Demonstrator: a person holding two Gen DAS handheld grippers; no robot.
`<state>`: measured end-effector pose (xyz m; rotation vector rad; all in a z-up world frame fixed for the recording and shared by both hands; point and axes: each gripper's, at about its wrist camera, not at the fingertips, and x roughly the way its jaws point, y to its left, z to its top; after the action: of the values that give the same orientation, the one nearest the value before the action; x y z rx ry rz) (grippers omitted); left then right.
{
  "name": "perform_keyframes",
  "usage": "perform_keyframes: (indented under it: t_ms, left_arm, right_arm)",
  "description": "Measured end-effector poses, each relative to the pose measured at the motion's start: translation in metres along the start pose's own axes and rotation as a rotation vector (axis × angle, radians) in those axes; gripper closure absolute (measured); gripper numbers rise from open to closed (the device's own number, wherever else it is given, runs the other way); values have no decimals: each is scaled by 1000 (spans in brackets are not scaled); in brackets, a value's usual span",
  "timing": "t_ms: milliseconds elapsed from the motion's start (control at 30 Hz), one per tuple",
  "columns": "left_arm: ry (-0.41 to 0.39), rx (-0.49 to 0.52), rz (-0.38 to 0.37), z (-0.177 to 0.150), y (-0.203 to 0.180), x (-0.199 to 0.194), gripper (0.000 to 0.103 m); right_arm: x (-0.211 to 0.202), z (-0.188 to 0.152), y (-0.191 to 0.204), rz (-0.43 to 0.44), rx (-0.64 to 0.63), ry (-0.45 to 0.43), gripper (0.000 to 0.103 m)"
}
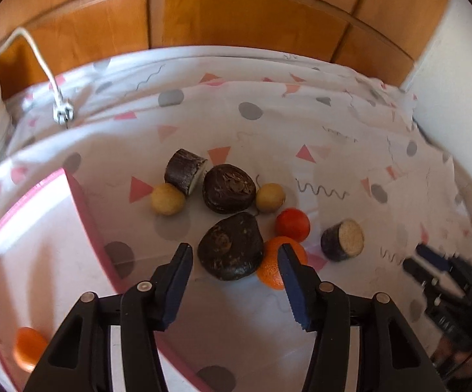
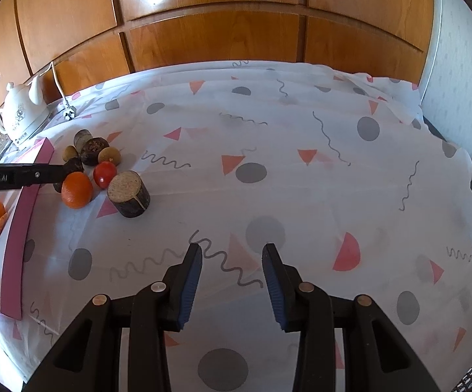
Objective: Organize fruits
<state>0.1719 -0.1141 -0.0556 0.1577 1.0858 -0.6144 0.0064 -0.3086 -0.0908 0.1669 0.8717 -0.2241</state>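
left hand-held gripper (image 1: 236, 254) is hanging over the fruit pile with its jaws apart and nothing between the pads. right hand-held gripper (image 2: 232, 254) is idling over bare tablecloth (image 2: 301, 196), jaws apart a little, also empty, well away from the fruit.

the fruit is sitting in a cluster on the counter just right of the pink-edged box (image 1: 82, 202). the near dark fruit (image 1: 231, 250) is lying just ahead of the left jaws, roughly centred in the gap. the orange (image 1: 273, 268) is touching its right side and is partly behind the right finger. the tomato (image 1: 292, 224) is just behind the orange. one orange in the box (image 1: 28, 346) is already sitting there, so i'm judging the box is the target and most fruit is left to go.

how i'd do this pick:
- the jaw gap is looking tight for the dark fruit, so open wider before descending.
- the right finger is needing to slot between the dark fruit and the orange; come straight down, or the orange rolls off.
- alternatively take the orange first, since it is the outer piece.
- grip low around the widest part, gently; it is looking lumpy and may twist.
- lift clear of the box wall before moving left.
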Motion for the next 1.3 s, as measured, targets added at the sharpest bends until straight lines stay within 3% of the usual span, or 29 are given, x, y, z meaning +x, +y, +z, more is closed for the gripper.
perform_keyframes:
  t_ms: [100,133,233,433,533,667,933,1000,1067,1300]
  left_arm:
    - [25,-49,-36,6,2,1,55]
    - [25,-65,-50,9,2,-2,53]
    - [24,5,65,12,-5,-3,38]
    - [64,-108,-44,16,5,17,33]
    - [40,-140,-50,13,8,15,58]
    - [-1,-121,-88,2,7,3,77]
    - [-34,-53,-4,-16,-7,-6,74]
    - [-25,-9,43,-16,-14,-4,60]
    - [2,9,55,-20,-16,0,53]
    - [9,-22,82,-22,-10,8,53]
  right_arm:
    - [1,-1,0,0,-2,5,64]
    - [2,-1,0,1,-2,7,64]
    - [3,0,-1,0,3,12,64]
    - [5,-3,3,6,-4,22,64]
    - [3,-2,4,2,-14,17,64]
    - [1,-1,4,6,-13,12,64]
    - [-5,-1,9,8,-21,4,64]
    - [-7,-1,9,7,-20,0,64]
    - [-9,-1,9,7,-20,-4,64]
    - [-11,-2,8,6,-21,-9,64]
